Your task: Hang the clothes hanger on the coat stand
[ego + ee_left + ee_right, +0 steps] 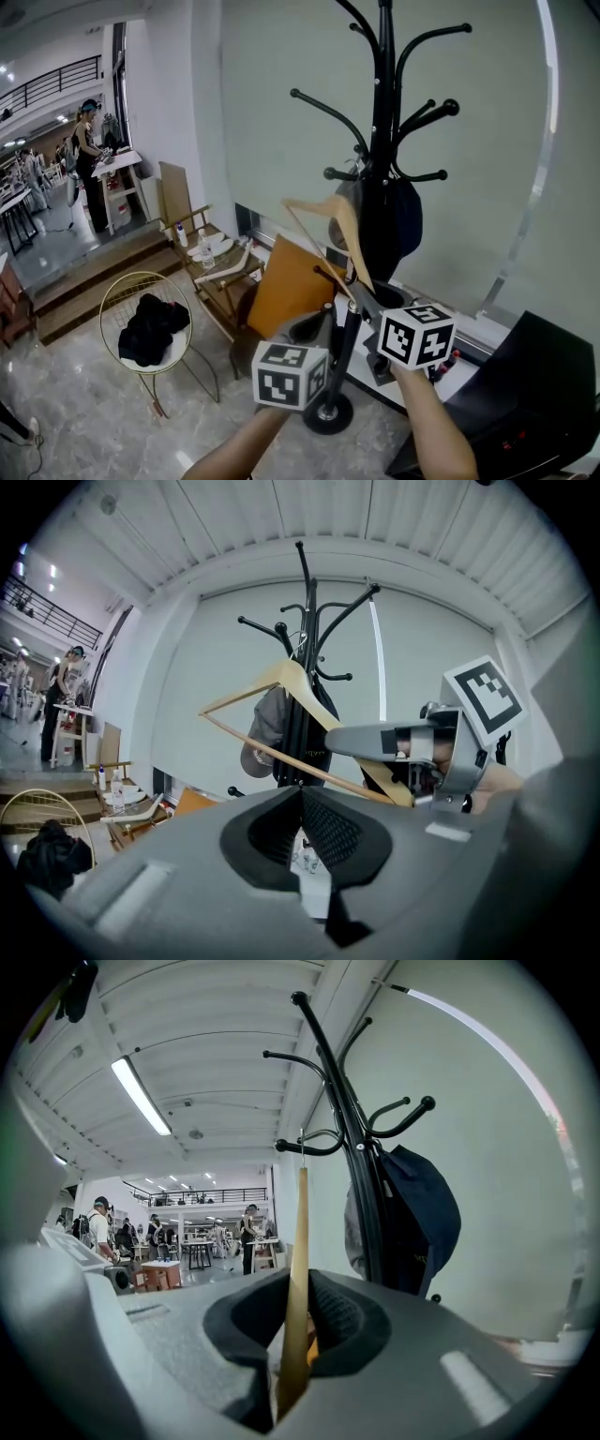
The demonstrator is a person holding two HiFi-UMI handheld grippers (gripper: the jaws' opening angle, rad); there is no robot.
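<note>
The black coat stand (382, 141) rises in front of me, a dark cap (398, 220) hanging from one of its lower arms. My right gripper (356, 289) is shut on the lower end of a wooden clothes hanger (328, 220), which it holds up tilted just left of the pole. In the right gripper view the hanger (300, 1260) runs edge-on up from my right gripper (300, 1288), its wire hook near a stand arm (305, 1146). My left gripper (301, 794) is shut and empty, below the hanger (281, 682).
A gold wire chair (112, 300) with black clothing stands at the left. A wooden chair (220, 267) with bottles and an orange panel (291, 286) sit behind the stand's base (328, 412). A black case (534, 394) lies at the lower right. A person (89, 159) stands far left.
</note>
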